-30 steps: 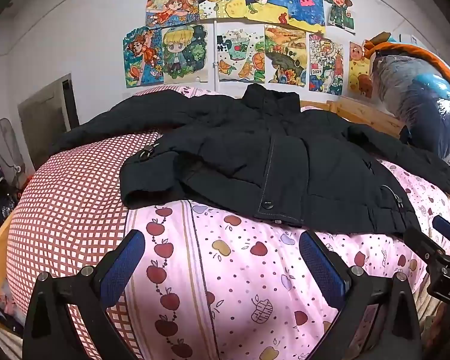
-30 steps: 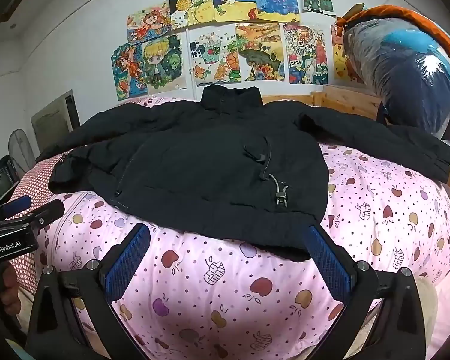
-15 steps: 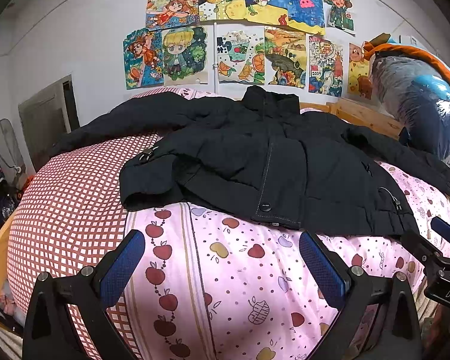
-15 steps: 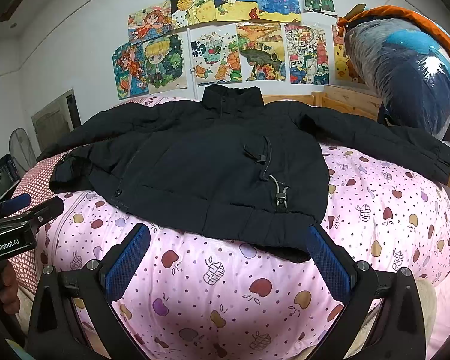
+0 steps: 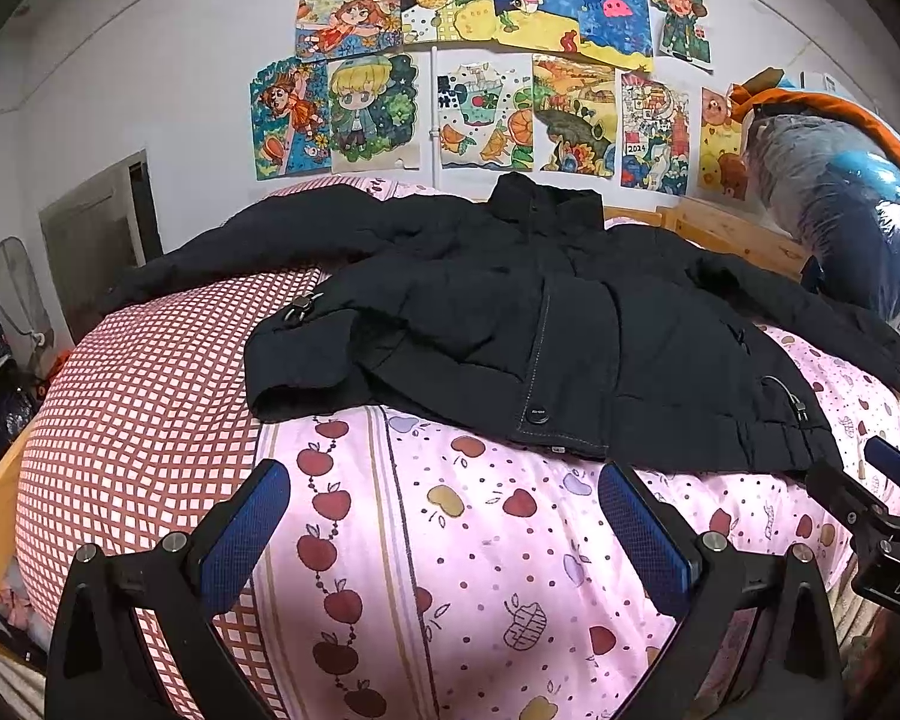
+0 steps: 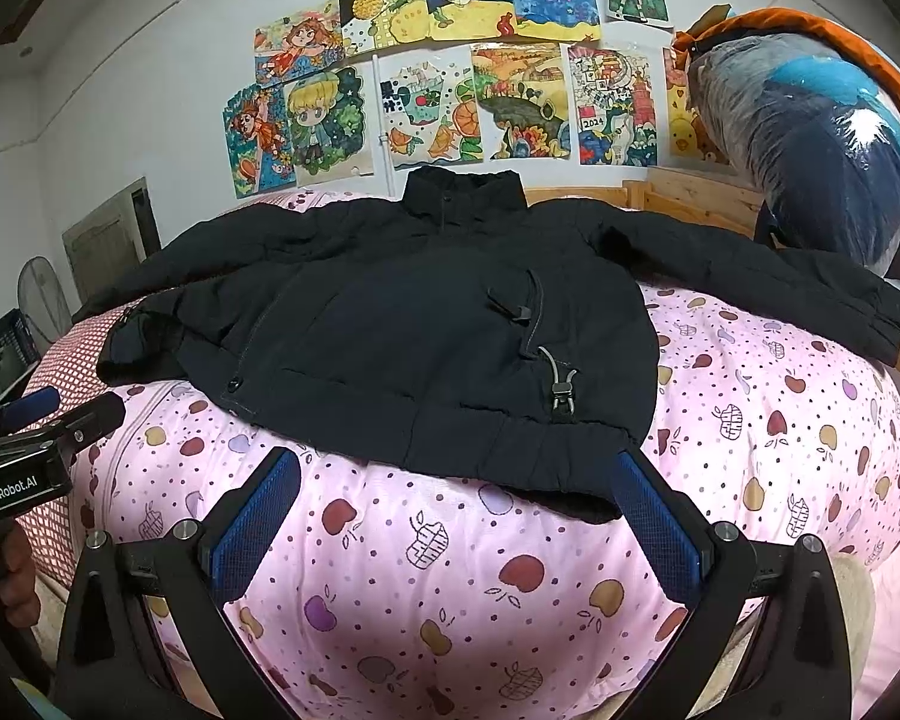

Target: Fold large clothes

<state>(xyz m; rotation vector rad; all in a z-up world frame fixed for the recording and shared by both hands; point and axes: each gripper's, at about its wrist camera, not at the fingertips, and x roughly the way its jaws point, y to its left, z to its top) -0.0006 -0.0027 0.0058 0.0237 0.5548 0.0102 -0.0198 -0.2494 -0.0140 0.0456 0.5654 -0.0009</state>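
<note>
A large black jacket lies spread face up on the bed, collar toward the wall and both sleeves stretched out sideways. Its hem faces me, with a snap button and drawcord toggles showing. My left gripper hovers open above the pink quilt, just short of the hem's left half, nothing between its blue pads. My right gripper is open too, with the hem's right corner lying between its fingers' line of sight. Each gripper appears at the edge of the other's view.
The bed carries a pink fruit-print quilt and a red checked cover on the left. A bagged bundle sits at the back right by the wooden headboard. Drawings cover the wall. A fan stands at left.
Both grippers have drifted slightly forward toward the jacket's hem. The jacket itself has not moved, and both grippers stay open.
</note>
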